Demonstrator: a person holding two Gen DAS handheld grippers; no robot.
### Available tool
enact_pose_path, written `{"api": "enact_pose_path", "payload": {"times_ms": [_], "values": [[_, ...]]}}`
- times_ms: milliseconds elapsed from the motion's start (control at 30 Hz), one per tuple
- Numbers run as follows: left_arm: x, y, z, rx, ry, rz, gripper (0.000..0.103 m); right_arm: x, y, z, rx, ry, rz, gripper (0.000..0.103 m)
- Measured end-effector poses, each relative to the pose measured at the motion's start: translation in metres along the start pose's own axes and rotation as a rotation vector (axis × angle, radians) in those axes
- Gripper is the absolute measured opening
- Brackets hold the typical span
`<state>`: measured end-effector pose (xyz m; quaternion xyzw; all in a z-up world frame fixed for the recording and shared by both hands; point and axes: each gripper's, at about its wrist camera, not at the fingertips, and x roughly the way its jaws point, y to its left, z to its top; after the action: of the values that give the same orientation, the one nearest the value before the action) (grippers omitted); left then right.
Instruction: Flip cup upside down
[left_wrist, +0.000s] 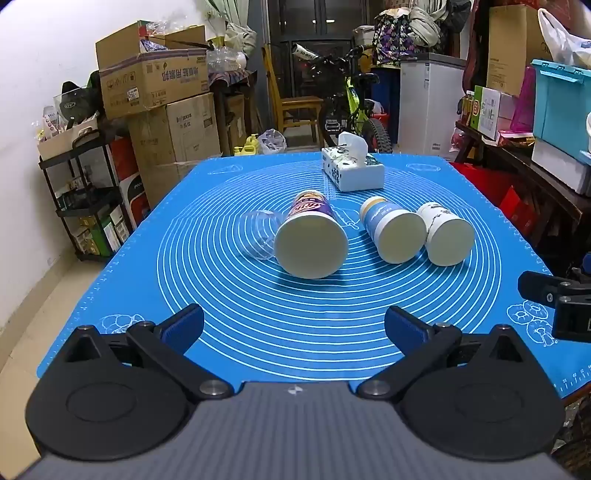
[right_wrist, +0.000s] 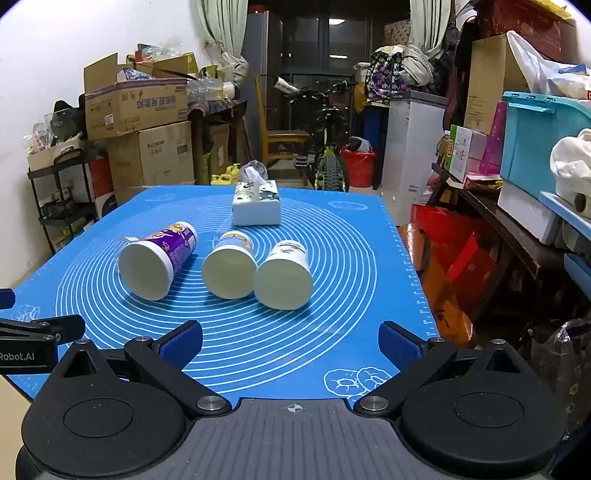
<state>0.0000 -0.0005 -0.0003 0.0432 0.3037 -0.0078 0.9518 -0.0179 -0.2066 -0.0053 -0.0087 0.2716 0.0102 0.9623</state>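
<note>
Three paper cups lying on their sides in a row near the middle of the blue mat (left_wrist: 236, 332), mouths turned toward the near edge. Purple cup (left_wrist: 312, 236) at the left of the row, with a clear plastic cup (left_wrist: 258, 234) on its side touching it on the left. Blue-banded cup (left_wrist: 391, 229) in the middle, a gap between it and the purple one. White cup (left_wrist: 445, 232) at the right, touching or just beside the blue-banded one. Same row from the right wrist view: purple cup (right_wrist: 157, 260), blue-banded cup (right_wrist: 229, 266), white cup (right_wrist: 283, 275). Tissue box (left_wrist: 352, 168) toward the far edge of the mat, behind the row, a tissue standing up out of its top. Left gripper (left_wrist: 293, 326) over the near edge, fingers spread wide, grasping nothing. Right gripper (right_wrist: 290, 343) over the near right corner, likewise spread wide and grasping nothing. Both well apart from the cups.
</note>
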Motion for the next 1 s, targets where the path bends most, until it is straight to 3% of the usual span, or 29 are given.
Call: {"api": "enact_pose_path", "payload": {"times_ms": [1000], "values": [[-0.0013, 0.0015, -0.0004, 0.004, 0.013, 0.008, 0.103, 0.003, 0.002, -0.0012, -0.008, 0.015, -0.004, 0.101]]}}
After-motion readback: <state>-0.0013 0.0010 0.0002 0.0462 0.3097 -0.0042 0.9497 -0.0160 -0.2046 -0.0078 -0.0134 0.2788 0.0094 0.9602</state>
